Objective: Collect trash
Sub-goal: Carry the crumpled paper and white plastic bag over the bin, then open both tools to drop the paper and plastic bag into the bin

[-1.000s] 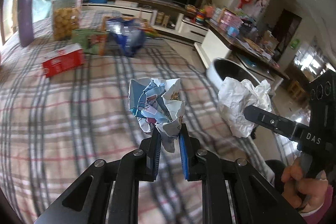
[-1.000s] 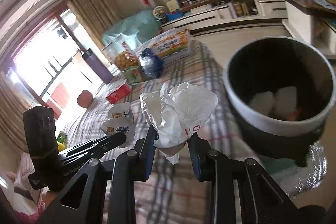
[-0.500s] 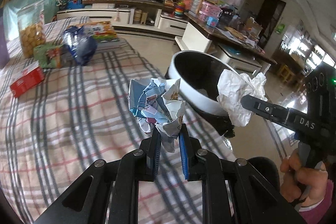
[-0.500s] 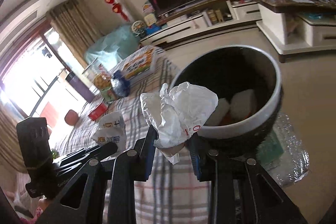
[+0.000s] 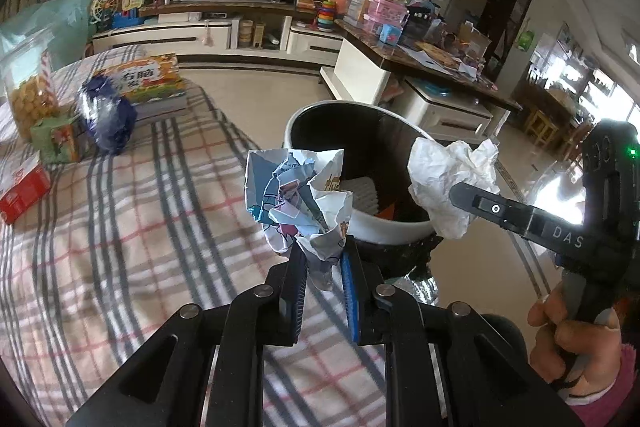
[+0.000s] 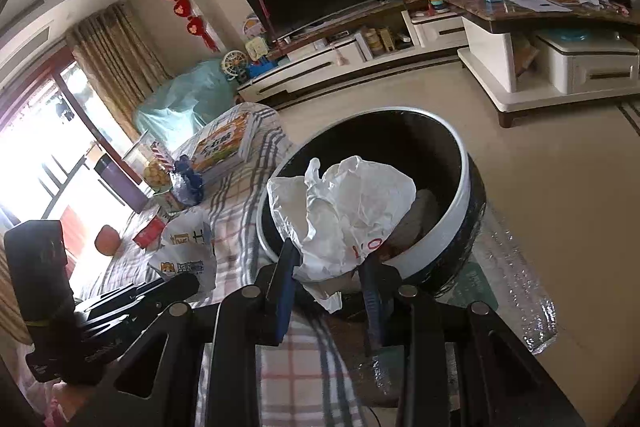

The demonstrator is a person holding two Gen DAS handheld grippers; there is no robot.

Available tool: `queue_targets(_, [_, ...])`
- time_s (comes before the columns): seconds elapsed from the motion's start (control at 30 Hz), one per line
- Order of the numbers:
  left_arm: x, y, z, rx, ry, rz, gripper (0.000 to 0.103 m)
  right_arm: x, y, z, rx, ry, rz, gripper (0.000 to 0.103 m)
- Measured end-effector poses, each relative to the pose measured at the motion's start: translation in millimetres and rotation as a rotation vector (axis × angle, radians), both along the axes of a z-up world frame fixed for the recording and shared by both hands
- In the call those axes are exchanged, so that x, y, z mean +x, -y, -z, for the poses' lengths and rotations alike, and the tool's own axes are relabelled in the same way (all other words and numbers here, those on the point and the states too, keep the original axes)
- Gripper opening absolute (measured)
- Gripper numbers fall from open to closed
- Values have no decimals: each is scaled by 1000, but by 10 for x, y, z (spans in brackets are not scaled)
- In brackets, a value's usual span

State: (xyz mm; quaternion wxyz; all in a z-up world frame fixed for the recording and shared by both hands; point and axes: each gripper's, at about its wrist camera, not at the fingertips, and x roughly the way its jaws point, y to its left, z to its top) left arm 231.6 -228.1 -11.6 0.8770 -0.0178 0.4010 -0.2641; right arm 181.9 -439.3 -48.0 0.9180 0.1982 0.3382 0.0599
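Observation:
My left gripper [image 5: 323, 259] is shut on a crumpled printed paper wad [image 5: 298, 197], held above the plaid-covered table near its right edge. My right gripper [image 6: 330, 259] is shut on a crumpled white paper [image 6: 344, 219], which hangs over the near rim of the round trash bin [image 6: 460, 203]. In the left wrist view the white paper [image 5: 450, 183] and the right gripper [image 5: 468, 193] show at the right, over the bin [image 5: 384, 231]. The bin has a white rim and a dark inside with white scraps in it. The left gripper [image 6: 176, 285] and its printed wad [image 6: 188, 247] appear at the lower left of the right wrist view.
On the plaid tablecloth [image 5: 120, 227] stand a red box [image 5: 22, 187], a green carton [image 5: 56, 139], a blue bag [image 5: 106, 119], a snack jar [image 5: 28, 95] and a colourful book box [image 5: 146, 83]. A TV cabinet [image 5: 224, 35] and a cluttered side table [image 5: 420, 55] stand beyond. A hand [image 5: 576, 331] holds the right gripper.
Both grippers moved to the right with their paper wads. The bin has come into fuller view and now lies right behind both wads; the table items have slid to the left.

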Motion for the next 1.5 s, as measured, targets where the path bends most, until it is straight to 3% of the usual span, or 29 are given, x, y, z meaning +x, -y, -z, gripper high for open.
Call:
queue_targets(0.67, [320,371,-13,29,13,28,15,235,140,-33,-41,-9,20,31])
queue_targets(1.5, [684,783,74,60,-15,75,16,594,190,27,-95,-85,0,32])
